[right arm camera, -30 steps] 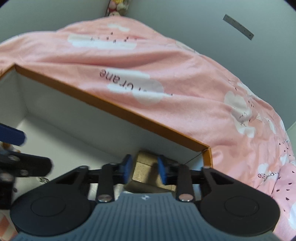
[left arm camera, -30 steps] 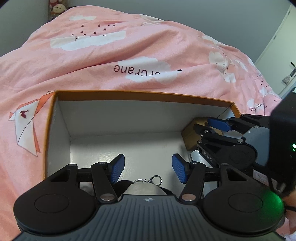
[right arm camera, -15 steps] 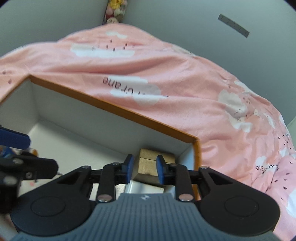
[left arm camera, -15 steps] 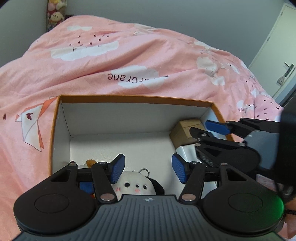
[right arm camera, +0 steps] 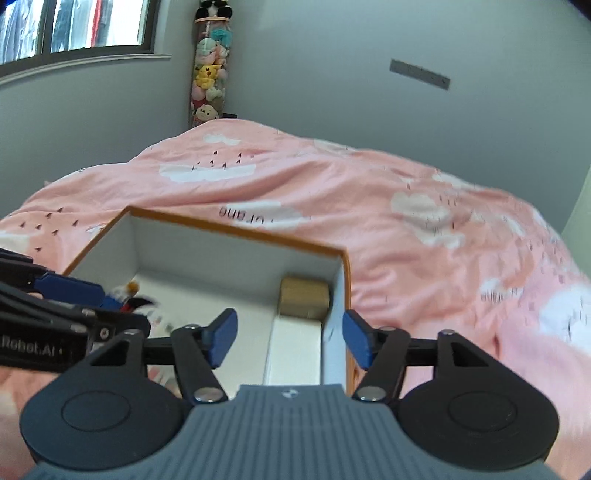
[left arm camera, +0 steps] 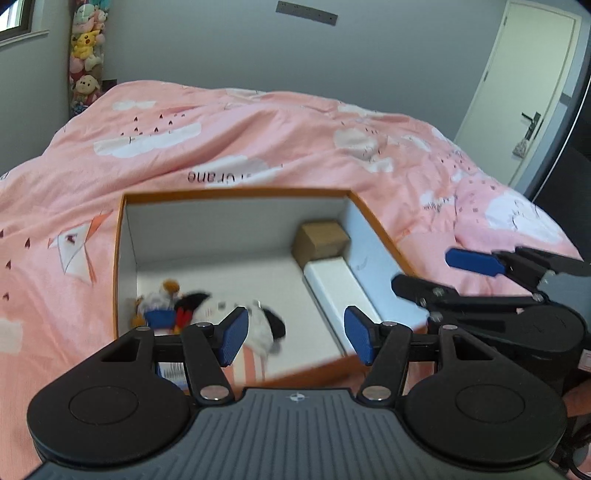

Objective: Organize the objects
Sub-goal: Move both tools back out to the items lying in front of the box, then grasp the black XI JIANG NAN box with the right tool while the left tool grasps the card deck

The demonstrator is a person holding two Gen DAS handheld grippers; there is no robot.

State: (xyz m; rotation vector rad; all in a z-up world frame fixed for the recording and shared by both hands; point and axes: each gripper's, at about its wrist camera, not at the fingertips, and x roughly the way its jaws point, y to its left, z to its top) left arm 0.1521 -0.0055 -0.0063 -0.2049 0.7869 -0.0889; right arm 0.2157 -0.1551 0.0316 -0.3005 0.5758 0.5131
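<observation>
An orange-rimmed box (left arm camera: 236,192) with a white inside sits on the pink bed; it also shows in the right wrist view (right arm camera: 229,229). Inside lie a brown cardboard box (left arm camera: 322,238) (right arm camera: 304,298) in the far right corner, a white box (left arm camera: 338,282) (right arm camera: 295,350) along the right wall, and small plush toys (left arm camera: 207,314) (right arm camera: 129,295) at the near left. My left gripper (left arm camera: 293,334) is open and empty above the box's near edge. My right gripper (right arm camera: 290,338) is open and empty above the white box; it also shows in the left wrist view (left arm camera: 436,273).
A pink quilt (left arm camera: 258,140) with white clouds covers the bed around the box. A hanging column of plush toys (right arm camera: 208,81) stands in the far corner. A white door (left arm camera: 532,92) is at the right. A window (right arm camera: 74,26) is at the upper left.
Both grippers have pulled back and up from the box. The right gripper has opened and left the brown box in the corner. More of the room shows.
</observation>
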